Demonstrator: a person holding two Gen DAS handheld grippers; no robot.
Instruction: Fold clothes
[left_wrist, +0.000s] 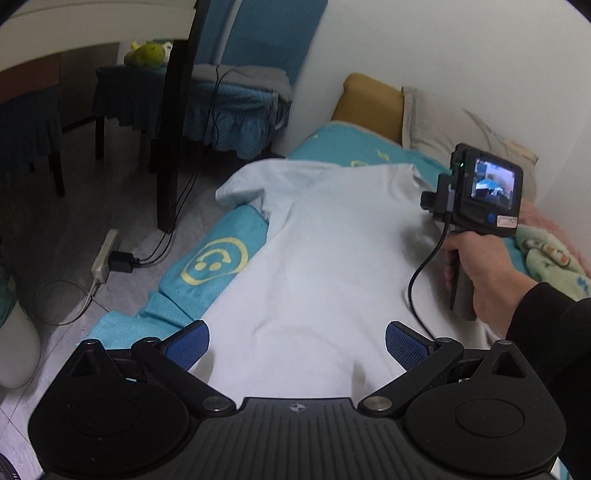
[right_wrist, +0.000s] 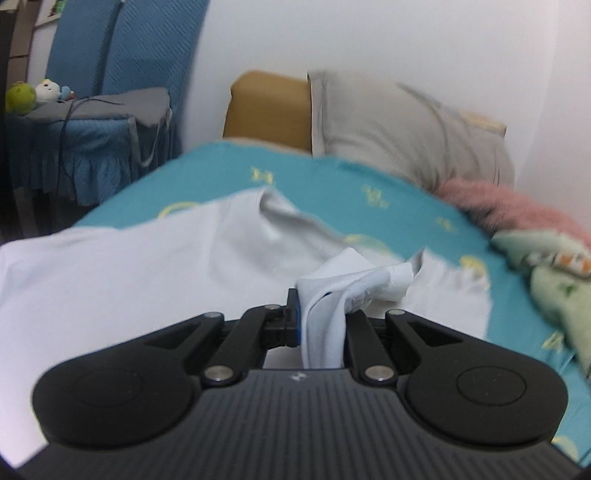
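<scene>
Folding is at an early stage: the shirt (left_wrist: 332, 258), a pale, thin, matte knit, lies spread lengthwise across the centre of the left wrist view, on the blanket (left_wrist: 214, 258). One sleeve (left_wrist: 243, 188) still sticks out toward the upper left, over the bed's edge, so no finished fold is visible there. In the right wrist view, the right gripper (right_wrist: 321, 325) is clamped on a bunched handful of the shirt's fabric, which rises in soft creased folds at lower centre of the frame; this appears to be the first side being brought inward. The left gripper (left_wrist: 297, 345) hovers over the near end of the shirt at the bottom of its frame, jaws wide apart, its ribbed blue pads (left_wrist: 406, 347) gripping nothing. Judged from these views, both side folds and the final halving remain.

The blanket is turquoise terry with yellow smiley prints. Beyond it, upper right, lie a grey pillow (right_wrist: 402, 129), a mustard cushion (right_wrist: 266, 107) and a fluffy pink throw (right_wrist: 509, 210). At left, a power strip (left_wrist: 105, 254) sits on the grey floor.
</scene>
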